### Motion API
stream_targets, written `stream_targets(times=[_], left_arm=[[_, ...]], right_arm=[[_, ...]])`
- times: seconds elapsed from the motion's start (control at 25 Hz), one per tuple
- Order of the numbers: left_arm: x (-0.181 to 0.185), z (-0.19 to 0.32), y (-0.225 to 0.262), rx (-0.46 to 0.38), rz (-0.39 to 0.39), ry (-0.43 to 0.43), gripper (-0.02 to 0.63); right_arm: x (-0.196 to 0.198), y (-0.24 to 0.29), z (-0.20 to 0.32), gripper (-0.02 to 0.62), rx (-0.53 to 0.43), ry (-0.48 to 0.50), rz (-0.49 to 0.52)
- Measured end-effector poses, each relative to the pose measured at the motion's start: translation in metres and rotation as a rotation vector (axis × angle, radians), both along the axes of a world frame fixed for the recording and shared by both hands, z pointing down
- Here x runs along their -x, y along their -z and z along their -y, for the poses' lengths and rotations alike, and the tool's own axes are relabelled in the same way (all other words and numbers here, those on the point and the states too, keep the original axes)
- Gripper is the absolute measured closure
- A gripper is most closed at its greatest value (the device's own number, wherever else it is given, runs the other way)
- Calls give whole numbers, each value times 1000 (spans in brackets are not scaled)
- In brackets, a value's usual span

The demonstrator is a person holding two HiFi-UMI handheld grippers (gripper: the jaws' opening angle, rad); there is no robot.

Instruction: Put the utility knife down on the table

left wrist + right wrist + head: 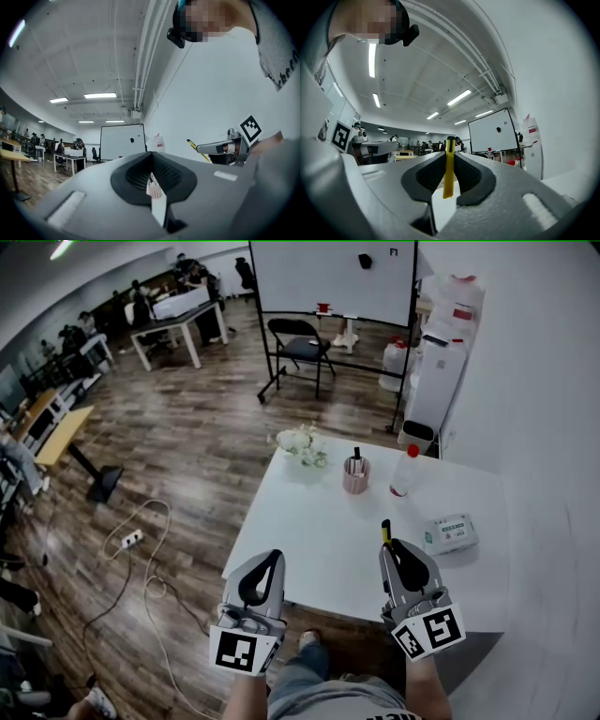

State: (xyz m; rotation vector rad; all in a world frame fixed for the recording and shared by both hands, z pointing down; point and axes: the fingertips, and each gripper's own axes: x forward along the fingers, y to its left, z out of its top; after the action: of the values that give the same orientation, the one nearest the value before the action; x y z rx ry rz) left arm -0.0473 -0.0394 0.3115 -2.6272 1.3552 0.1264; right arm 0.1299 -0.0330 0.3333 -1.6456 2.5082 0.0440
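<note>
Right tool (405, 561), jaws closed on the handle of the utility knife (449, 165), probably light, stiff and smooth, with the white surface (319, 521) below and ahead; left tool (265, 573) closed, empty.

Covered up, or too small to read

In the head view the yellow-and-black utility knife (384, 531) shows only its tip above the grey right gripper (392, 547), whose jaws hide the rest. The small white box's (450, 533) print and the ribbed pink cup's (356, 476) contents are too small to tell.
</note>
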Motion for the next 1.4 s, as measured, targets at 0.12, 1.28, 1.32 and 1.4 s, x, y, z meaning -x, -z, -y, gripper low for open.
stream_targets(times=[0.12,1.28,1.32,1.4], left_arm=[[0,14,-1,0,-6,-15,592],[14,110,-8,25,-23,-194,591],[13,111,-9,25,-25,-200,591],[12,113,-11,26,-27,-207,591]], right_arm=[[0,-1,12,541,4,-12,0],[26,-13,75,541,36,-173,11],[25,-14,75,541,40,-177,13],[25,-16,74,541,48,-184,14]])
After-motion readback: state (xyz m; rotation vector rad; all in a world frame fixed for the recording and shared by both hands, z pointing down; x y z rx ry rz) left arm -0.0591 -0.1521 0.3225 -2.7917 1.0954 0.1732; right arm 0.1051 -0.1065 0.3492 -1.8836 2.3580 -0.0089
